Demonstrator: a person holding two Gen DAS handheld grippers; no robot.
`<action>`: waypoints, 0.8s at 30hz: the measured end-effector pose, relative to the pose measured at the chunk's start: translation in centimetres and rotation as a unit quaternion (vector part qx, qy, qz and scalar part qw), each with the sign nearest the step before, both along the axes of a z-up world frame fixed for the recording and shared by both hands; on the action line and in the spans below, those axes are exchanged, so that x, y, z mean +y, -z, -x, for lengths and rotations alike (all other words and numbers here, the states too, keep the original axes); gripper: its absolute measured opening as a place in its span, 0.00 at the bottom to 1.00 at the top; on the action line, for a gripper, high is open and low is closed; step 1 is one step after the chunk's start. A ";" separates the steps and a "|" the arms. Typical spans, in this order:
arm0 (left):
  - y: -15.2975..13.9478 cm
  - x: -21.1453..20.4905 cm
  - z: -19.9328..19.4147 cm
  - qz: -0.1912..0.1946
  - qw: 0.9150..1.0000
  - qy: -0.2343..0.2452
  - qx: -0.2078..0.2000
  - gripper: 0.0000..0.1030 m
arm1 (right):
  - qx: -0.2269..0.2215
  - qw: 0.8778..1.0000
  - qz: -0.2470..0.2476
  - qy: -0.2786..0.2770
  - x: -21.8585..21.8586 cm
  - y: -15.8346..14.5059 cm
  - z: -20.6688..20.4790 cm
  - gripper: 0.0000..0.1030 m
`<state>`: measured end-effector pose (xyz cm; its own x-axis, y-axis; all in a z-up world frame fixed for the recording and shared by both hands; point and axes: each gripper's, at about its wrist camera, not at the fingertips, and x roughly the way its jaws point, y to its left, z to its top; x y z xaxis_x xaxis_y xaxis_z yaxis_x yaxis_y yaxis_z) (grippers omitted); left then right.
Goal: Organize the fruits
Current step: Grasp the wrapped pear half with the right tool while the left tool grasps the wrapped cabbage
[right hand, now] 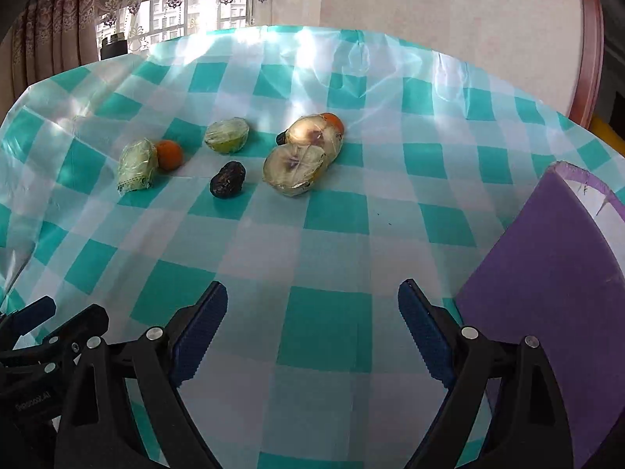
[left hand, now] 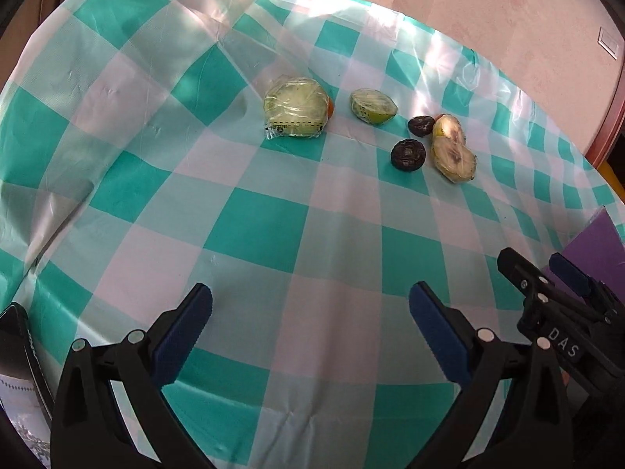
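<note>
A tabletop (left hand: 258, 230) covered with a glossy teal-and-white checked plastic cloth was seen in both wrist views. The left hand-held gripper (left hand: 310, 328) was held low over the near part of the cloth, its blue-padded jaws spread wide with nothing between them. The right hand-held gripper (right hand: 312, 326) was likewise held apart and empty, close beside the left one; its tip was also seen at the right edge of the left view (left hand: 547, 273).

The fruits were grouped well beyond both grippers, toward the far middle of the tabletop. A large pale-green cut fruit wrapped in cling film (left hand: 295, 108) lay furthest left, with a small round orange fruit (right hand: 169, 154) touching its far side. A smaller film-wrapped green fruit half (left hand: 373, 106) lay just to its right. Two dark wrinkled dried fruits (left hand: 408, 154) were noted, one near, one behind (left hand: 421, 125). Two film-wrapped yellowish apple halves (left hand: 453, 158) lay overlapping, cut faces up, beside the dark pieces; a second orange fruit (right hand: 335, 122) was seen behind them.

A purple board-like container (right hand: 547, 273) stood at the right edge of the tabletop, next to the right hand-held gripper.
</note>
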<state>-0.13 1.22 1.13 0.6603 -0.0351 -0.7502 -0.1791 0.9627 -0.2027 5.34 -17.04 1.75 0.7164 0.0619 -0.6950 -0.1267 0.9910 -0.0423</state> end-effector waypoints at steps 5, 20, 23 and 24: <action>0.1 -0.3 -0.1 0.000 1.000 0.002 0.003 0.98 | 0.058 0.998 -0.020 0.032 -0.2 1.5 -6.4 0.82; 0.2 -1.2 -0.3 -0.026 1.000 0.002 0.015 0.98 | 0.070 0.997 -0.026 0.023 2.2 1.6 -14.7 0.69; 0.2 -1.4 -0.5 -0.034 0.999 0.003 0.021 0.98 | 0.063 0.996 -0.056 0.035 0.9 1.2 -14.5 0.55; 0.2 -1.4 -0.5 -0.036 0.999 0.004 0.024 0.98 | 0.061 0.995 -0.075 0.036 0.3 1.1 -14.5 0.55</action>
